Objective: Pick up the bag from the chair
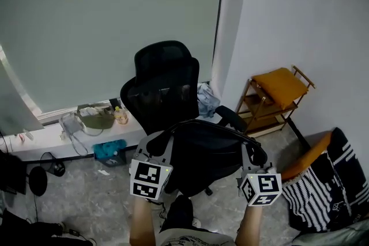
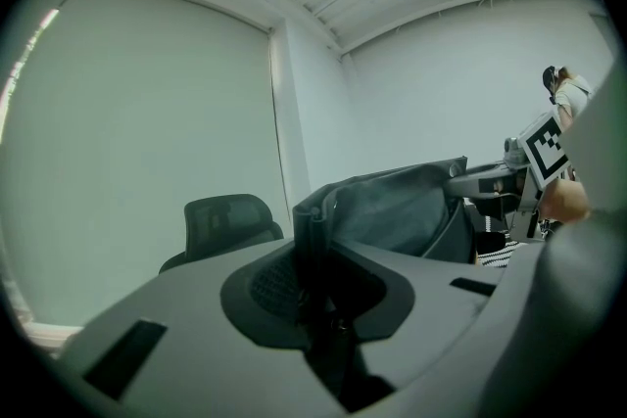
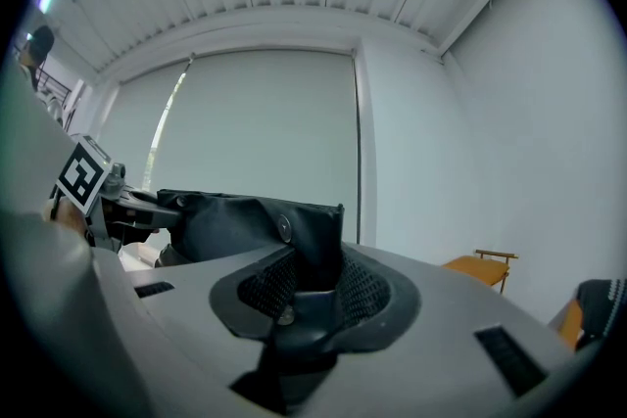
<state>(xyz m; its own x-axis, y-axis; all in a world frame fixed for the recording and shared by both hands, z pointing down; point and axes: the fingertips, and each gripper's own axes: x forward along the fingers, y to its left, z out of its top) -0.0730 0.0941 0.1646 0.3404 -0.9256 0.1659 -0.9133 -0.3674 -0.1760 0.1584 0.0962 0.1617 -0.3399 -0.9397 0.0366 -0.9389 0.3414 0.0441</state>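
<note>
A black bag [image 1: 209, 154] hangs stretched between my two grippers, lifted in front of the black mesh office chair [image 1: 164, 86]. My left gripper [image 1: 164, 144] is shut on the bag's left edge; in the left gripper view the bag [image 2: 392, 210] rises from between the jaws. My right gripper [image 1: 252, 161] is shut on the bag's right edge; in the right gripper view the bag [image 3: 245, 220], with a round snap, spreads leftward from the jaws. The chair's seat is hidden behind the bag.
A wooden folding stool [image 1: 279, 95] with an orange cushion stands by the right wall. A striped cloth [image 1: 323, 187] lies over an orange chair at lower right. A low window ledge [image 1: 69, 135] holds a green bag and small items. A black fan [image 1: 37, 178] sits on the floor left.
</note>
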